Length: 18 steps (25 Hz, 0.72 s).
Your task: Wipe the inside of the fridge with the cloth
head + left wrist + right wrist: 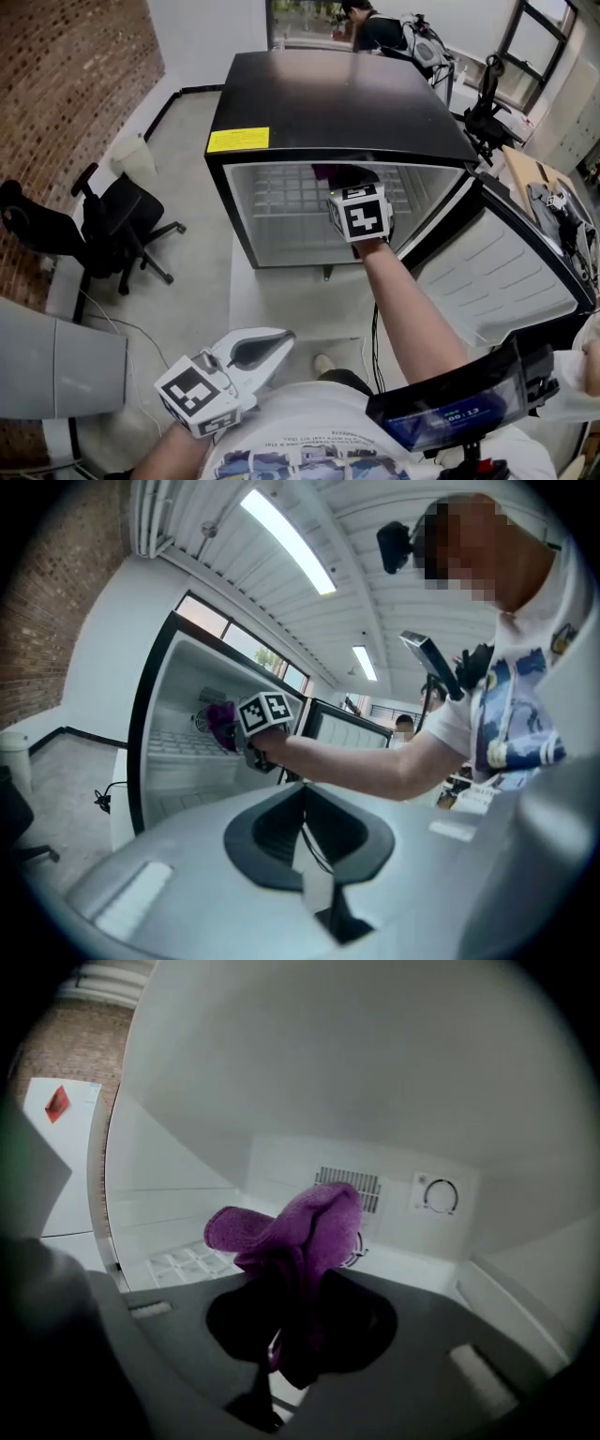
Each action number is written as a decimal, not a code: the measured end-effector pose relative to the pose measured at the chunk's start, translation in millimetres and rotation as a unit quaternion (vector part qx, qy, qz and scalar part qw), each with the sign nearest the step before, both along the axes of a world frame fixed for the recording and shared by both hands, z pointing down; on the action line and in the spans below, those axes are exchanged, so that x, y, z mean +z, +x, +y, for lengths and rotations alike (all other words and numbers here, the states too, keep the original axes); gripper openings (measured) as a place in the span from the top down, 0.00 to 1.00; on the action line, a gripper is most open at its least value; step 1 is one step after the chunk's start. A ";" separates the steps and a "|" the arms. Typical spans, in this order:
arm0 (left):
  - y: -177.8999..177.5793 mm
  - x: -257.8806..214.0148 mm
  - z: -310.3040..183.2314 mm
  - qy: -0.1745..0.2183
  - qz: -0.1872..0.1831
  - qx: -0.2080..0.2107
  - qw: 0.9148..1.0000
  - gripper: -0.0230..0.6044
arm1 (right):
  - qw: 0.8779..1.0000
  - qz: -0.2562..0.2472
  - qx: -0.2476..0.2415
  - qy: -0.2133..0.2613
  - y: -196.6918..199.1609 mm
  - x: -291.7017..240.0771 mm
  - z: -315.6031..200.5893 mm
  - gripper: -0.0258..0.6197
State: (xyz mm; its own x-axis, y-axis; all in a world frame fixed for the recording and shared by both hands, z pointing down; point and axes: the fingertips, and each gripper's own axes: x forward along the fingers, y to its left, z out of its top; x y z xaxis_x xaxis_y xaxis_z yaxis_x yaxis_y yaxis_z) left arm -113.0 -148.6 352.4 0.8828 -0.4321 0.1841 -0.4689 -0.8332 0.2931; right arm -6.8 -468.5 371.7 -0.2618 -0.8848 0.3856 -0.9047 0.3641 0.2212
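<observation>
Inside the black-topped white mini fridge [328, 103]: crumpled purple microfibre cloth [305, 1222], raised near the rear vent.
Right gripper [298, 1274]: jaws clamped on the cloth, bunching it into a wiping pad.
Left gripper [251, 351]: jaws together, empty, parked at the waist, apparently unneeded.
White-lined door [492, 272]: swung wide for reach.

Right arm outstretched, right hand-held gripper [349, 180] clamped on cloth [300, 1222]; left hand-held gripper [281, 337] closed, held low

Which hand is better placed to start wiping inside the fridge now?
Right: the right tongs are shut on the purple cloth inside the fridge; the left tongs are shut, empty, by the person's torso.
</observation>
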 end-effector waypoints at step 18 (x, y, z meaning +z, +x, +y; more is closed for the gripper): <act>-59.8 7.2 17.3 -0.010 -0.010 -0.064 0.998 0.96 | 0.991 -0.096 -0.095 -0.014 -135.0 -1.0 10.9 0.86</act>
State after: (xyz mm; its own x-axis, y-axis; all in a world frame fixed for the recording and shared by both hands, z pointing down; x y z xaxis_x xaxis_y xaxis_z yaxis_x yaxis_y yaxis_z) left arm -172.8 -131.3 359.6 0.8165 -0.5376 0.2106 -0.5774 -0.7601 0.2981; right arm -141.8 -457.6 370.7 -0.4926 -0.8027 0.3362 -0.8441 0.5347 0.0400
